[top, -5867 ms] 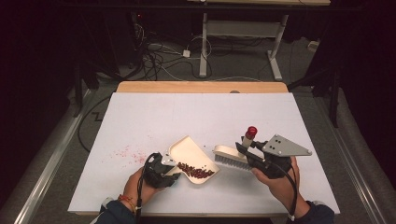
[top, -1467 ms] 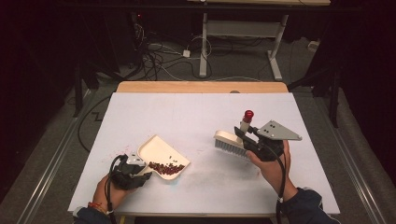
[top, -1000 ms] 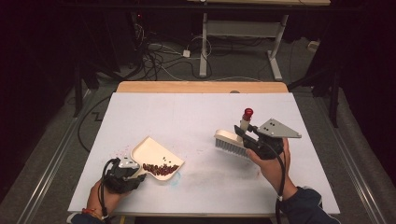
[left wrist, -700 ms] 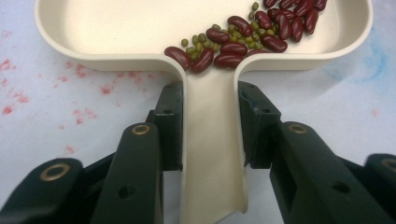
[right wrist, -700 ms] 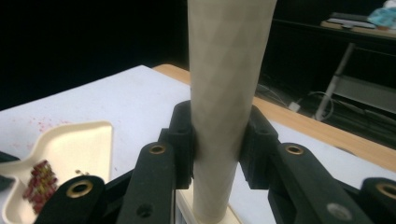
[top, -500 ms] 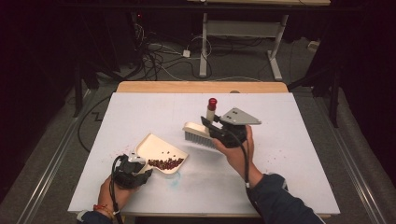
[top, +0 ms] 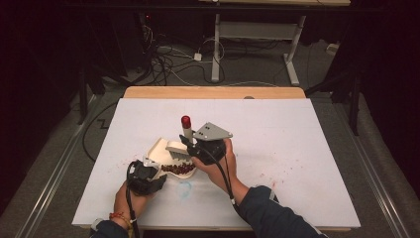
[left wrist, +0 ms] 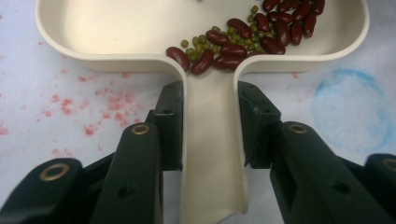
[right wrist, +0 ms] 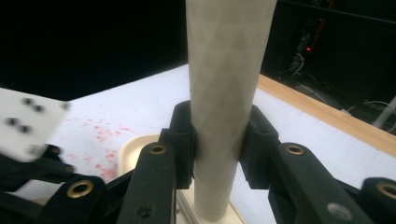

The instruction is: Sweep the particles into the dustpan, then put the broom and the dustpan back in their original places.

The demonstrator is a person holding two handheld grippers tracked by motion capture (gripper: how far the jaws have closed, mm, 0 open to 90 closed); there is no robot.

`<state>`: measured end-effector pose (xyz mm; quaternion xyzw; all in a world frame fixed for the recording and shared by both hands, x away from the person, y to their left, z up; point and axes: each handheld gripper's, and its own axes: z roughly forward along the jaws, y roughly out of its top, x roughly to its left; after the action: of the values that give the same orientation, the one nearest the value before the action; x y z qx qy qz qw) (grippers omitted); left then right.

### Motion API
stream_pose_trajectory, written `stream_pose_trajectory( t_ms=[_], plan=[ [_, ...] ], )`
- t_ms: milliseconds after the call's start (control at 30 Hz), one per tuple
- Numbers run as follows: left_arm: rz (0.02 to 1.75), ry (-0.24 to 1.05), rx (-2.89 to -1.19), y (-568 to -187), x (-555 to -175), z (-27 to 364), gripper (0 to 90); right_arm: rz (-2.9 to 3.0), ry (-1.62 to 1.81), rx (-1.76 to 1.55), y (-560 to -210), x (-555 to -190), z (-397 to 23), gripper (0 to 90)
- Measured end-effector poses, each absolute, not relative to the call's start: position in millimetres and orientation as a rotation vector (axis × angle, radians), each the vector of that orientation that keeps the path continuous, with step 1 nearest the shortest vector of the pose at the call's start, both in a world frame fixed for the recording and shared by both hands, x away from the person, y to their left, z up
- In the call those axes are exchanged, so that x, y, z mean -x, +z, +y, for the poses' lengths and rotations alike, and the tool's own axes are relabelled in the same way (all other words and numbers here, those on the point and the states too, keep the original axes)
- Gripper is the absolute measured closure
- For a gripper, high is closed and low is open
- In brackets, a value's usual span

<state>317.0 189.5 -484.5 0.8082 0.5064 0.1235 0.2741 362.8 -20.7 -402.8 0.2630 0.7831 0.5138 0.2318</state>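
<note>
A cream dustpan lies on the white table at the front left, holding red kidney beans and small green beans. My left gripper is shut on the dustpan's handle. My right gripper is shut on the pale handle of a hand brush with a red tip. In the high view the brush head stands over the pan, just above the beans; the left gripper and right gripper are close together.
The white table sheet carries faint red stains left of the pan and a blue ring mark by its right side. A wooden strip edges the far side. Cables and a desk frame lie beyond on the floor.
My right gripper has carried the brush from the table's right side leftward to the dustpan. The left gripper with the pan has shifted slightly right, toward the centre.
</note>
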Motion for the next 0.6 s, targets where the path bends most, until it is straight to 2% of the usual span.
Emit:
stream_pose_trajectory(
  t_ms=[267,600],
  plan=[
    [1.363,0.337,-2.167,-485,-322,195,63.5,2.157,1.448,-0.703,-396,-359,-16,70.1],
    [1.398,0.337,-2.147,-485,-327,202,63.4,2.136,1.518,-0.655,-366,-355,-67,70.1]
  ],
)
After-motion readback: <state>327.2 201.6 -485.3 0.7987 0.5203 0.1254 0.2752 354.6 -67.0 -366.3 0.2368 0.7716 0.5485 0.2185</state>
